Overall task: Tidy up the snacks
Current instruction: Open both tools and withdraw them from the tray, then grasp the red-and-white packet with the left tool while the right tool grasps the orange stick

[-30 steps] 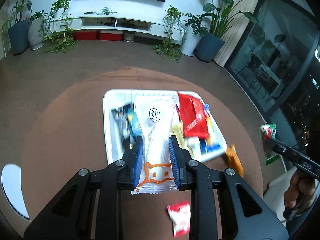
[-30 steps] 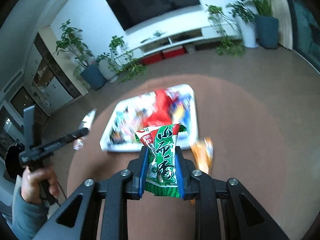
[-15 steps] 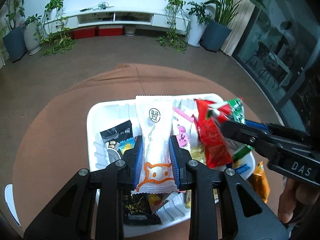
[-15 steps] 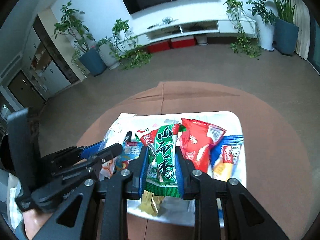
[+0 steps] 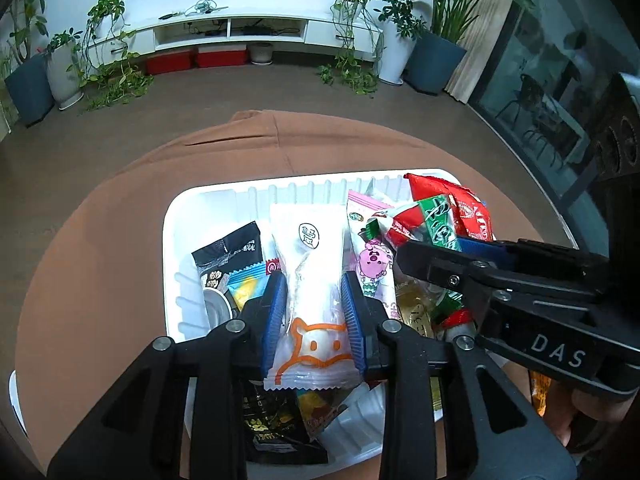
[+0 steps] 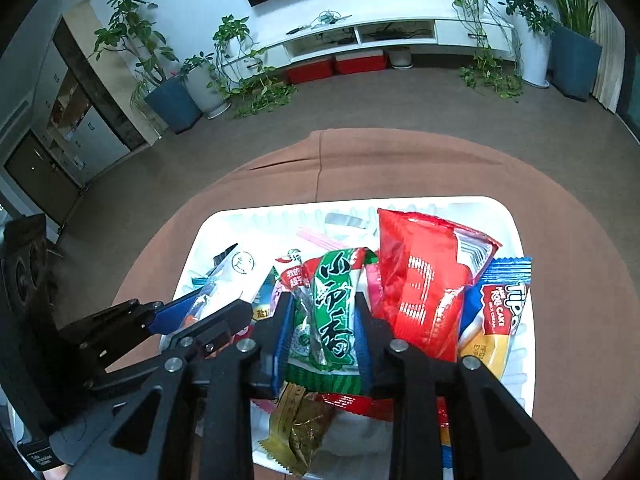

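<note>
Left wrist view: left gripper (image 5: 314, 316) hanging over white tray (image 5: 176, 216), jaws easing apart round white packet (image 5: 310, 280), pads touching its sides; seemingly releasing it among snacks.

Right wrist view: right gripper (image 6: 322, 330) over tray middle, jaws likewise opening round green packet (image 6: 332, 308), beside red bag (image 6: 424, 280).

**Two wrist cameras over one tray**

The left wrist view looks steeply down along its fingers, close above the white tray (image 5: 208, 200) from its near edge, facing the TV wall. The right wrist view does likewise just beside it, angled slightly leftward. Both share the tray, the brown round table (image 6: 400, 160) and the white shelf unit (image 5: 240, 28).
</note>
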Motion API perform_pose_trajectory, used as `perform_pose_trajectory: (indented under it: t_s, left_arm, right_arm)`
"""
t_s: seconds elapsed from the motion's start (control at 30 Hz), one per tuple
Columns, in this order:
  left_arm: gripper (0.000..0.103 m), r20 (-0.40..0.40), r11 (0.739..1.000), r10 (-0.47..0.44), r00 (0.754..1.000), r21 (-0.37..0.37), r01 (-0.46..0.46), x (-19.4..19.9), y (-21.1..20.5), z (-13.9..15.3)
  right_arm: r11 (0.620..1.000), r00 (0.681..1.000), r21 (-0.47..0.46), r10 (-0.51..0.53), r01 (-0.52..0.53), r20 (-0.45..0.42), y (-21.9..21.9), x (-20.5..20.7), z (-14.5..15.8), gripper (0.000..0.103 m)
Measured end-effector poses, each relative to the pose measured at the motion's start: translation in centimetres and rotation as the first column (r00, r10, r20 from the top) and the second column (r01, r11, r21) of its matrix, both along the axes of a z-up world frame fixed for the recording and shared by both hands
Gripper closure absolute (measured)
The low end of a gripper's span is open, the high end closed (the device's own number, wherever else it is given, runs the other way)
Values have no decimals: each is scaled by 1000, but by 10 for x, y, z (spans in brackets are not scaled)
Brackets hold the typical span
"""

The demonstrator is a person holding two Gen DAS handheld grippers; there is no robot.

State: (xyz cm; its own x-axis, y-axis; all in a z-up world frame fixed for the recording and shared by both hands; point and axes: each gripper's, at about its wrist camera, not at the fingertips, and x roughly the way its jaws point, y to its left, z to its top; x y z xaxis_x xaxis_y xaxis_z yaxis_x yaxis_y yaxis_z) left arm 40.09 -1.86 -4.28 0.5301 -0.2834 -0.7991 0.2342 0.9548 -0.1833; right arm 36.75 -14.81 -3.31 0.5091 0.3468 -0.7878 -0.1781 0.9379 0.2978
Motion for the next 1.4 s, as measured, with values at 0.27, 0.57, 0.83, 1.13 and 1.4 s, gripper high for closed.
perform_pose_trajectory:
  t_s: [0.27, 0.57, 0.83, 1.13, 1.4]
  left_arm:
    - [49, 13, 1000, -4, 1000, 9, 3, -8, -1, 2]
    - [20, 66, 1000, -7, 998, 0, 7, -38, 1, 27]
    - [0, 123, 999, -18, 992, 37, 13, -103, 5, 49]
    - [0, 82, 998, -23, 996, 62, 17, -195, 2, 29]
    - [0, -51, 998, 12, 999, 59, -9, -240, -16, -16]
  right_arm:
    - [1000, 999, -14, 16, -16, 27, 2, -7, 6, 53]
    - [999, 997, 42, -12, 9, 72, -16, -30, 27, 37]
    - [995, 973, 95, -58, 38, 224, -49, -99, 61, 7]
    - [993, 980, 72, -101, 90, 173, -83, -201, 15, 6]
    - [987, 980, 50, -157, 152, 121, -94, -260, -11, 6]
